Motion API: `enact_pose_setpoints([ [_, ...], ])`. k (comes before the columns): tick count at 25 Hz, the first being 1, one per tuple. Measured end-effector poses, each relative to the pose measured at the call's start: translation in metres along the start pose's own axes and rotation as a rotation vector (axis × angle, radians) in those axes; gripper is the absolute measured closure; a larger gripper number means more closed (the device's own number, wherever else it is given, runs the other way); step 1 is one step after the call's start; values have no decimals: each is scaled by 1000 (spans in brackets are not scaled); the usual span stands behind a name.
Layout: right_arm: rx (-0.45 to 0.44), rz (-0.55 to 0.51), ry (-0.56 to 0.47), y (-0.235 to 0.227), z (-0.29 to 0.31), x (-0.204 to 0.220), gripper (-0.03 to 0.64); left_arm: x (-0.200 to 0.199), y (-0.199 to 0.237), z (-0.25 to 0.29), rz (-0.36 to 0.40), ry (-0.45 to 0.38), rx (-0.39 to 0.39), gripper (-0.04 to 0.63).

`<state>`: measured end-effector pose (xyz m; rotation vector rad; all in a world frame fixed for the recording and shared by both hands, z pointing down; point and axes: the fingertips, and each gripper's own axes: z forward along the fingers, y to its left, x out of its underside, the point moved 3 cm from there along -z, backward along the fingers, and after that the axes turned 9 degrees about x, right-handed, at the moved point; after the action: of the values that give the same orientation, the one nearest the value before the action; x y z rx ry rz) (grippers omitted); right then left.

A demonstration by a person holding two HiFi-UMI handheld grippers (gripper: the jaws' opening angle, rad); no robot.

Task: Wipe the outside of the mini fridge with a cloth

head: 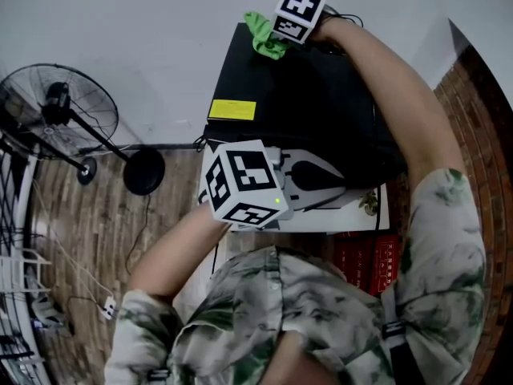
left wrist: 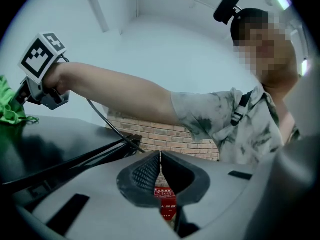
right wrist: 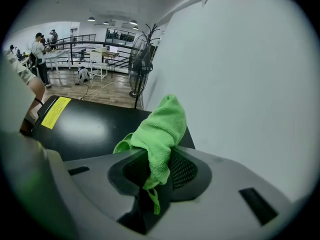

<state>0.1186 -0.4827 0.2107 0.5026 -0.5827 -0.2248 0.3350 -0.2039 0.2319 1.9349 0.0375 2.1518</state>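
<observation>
The mini fridge (head: 313,107) is black with a glossy flat top and a yellow label (head: 232,109) near its left edge. My right gripper (head: 276,38) is shut on a green cloth (head: 265,36), which hangs at the fridge top's far corner next to the white wall. In the right gripper view the cloth (right wrist: 160,131) bunches out of the jaws above the black top (right wrist: 95,126). My left gripper (head: 317,179) rests over the fridge's near edge, jaws shut with nothing between them. The left gripper view shows its pads (left wrist: 150,171) pressed together.
A standing fan (head: 60,115) with a round base (head: 144,171) stands on the wooden floor left of the fridge. A brick wall (head: 481,127) runs along the right. A red box (head: 365,263) sits below the fridge's front. Cables (head: 96,295) trail on the floor.
</observation>
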Motion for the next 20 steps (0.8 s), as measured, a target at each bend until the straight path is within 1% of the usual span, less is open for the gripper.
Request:
enact_pose_setpoints([
  [6, 52, 63, 80, -29, -19, 59, 511, 3, -1, 6, -1, 2, 20, 568],
  [10, 87, 112, 115, -46, -35, 99, 511, 1, -2, 15, -4, -2, 38, 568],
  [17, 142, 166, 192, -67, -65, 162, 511, -2, 1, 32, -15, -6, 62, 568],
  [20, 167, 204, 205, -72, -77, 190, 511, 0, -1, 42, -17, 3, 75, 568],
])
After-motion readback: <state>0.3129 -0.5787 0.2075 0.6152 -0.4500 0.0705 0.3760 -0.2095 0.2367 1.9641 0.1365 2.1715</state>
